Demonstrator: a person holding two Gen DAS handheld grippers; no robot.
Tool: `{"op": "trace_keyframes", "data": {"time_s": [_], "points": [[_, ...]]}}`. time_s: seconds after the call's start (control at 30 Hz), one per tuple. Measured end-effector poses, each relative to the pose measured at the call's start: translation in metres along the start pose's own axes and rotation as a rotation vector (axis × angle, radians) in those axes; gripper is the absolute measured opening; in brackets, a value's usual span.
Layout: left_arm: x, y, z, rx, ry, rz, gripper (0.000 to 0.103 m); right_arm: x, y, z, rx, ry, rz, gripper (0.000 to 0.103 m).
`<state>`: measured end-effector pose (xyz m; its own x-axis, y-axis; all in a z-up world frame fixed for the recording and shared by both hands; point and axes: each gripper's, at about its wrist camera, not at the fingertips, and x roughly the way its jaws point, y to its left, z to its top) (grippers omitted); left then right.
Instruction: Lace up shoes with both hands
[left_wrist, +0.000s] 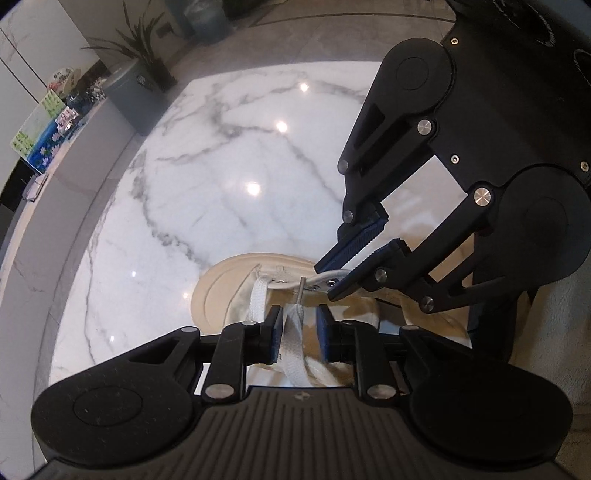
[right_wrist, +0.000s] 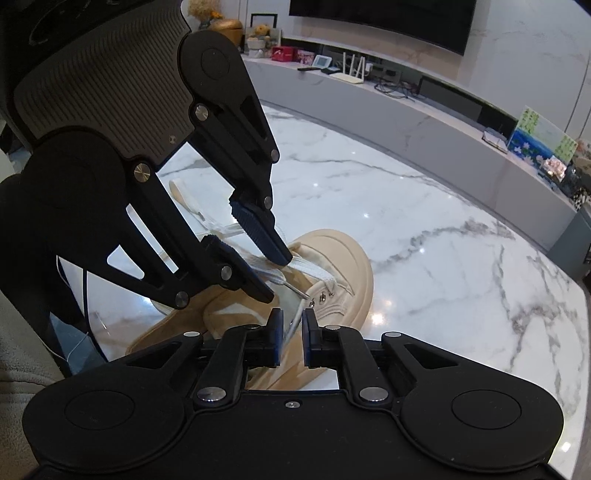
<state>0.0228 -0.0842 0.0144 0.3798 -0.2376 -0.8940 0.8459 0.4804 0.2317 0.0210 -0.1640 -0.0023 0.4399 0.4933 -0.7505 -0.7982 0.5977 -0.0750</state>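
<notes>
Black linkage arms and ribbed housing fill the near edge of both wrist views. From the left wrist view, the left gripper (left_wrist: 298, 332) shows its blue pads close on either side of a flat white shoelace (left_wrist: 293, 341), which runs up between them to a metal aglet (left_wrist: 301, 290) pointing at the eyelet row; a gap shows beside the lace on the right pad, so whether the pads press it I cannot tell from here. The right wrist view shows that gripper's jaws nearly together around the same lace. Right gripper (left_wrist: 334, 277) comes in from the upper right of the left wrist view, blocking most of the shoe's far side, its blue pads narrowed on the eyelet flap (left_wrist: 325, 278). In its own view, the right gripper (right_wrist: 292, 338) has its pads almost together with a thin strip of lace or flap edge between them. Beige high-top shoe (right_wrist: 332, 266) lies on the white marble table (right_wrist: 461, 258), toe toward the far side. Beyond the table stand a long grey console (right_wrist: 424, 122) with routers and boxes, a dark television (right_wrist: 380, 18), a potted plant (left_wrist: 140, 44) and a colourful picture (left_wrist: 40, 136).
</notes>
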Motion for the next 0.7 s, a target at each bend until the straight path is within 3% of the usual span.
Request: {"op": "trace_keyframes", "data": {"time_s": [0.23,0.37,0.43,0.7], "points": [[-0.006,0.001,-0.003,-0.029,0.005,0.001,0.005,0.0,-0.002,-0.002,0.003,-0.01,0.005,0.009],[-0.014,0.002,-0.01,-0.043,-0.016,0.004,0.015,-0.001,-0.001,-0.003,0.003,-0.013,0.004,0.009],[-0.019,0.003,-0.013,-0.051,-0.022,0.01,0.016,-0.002,0.0,-0.004,-0.006,-0.013,-0.002,0.009],[-0.033,0.033,-0.035,-0.143,0.005,0.109,0.016,-0.005,0.0,-0.005,-0.008,-0.015,-0.011,0.009]]}}
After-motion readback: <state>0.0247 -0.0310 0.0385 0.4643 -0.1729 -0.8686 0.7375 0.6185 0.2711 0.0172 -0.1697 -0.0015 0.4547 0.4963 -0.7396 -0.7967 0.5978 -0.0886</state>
